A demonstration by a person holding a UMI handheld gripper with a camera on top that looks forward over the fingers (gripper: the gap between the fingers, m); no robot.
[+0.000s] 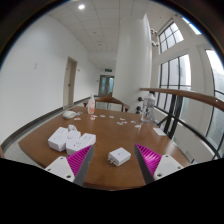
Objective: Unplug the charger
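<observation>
A small white charger block lies on the brown wooden table, between my two fingers and a little ahead of them, with a gap on each side. My gripper is open; its magenta pads stand well apart, one to each side of the charger. Whether the charger's prongs sit in any socket cannot be seen.
Several white boxes lie on the table to the left beyond the left finger. Small items are scattered at the far end. Windows line the right wall; a door is at the far left.
</observation>
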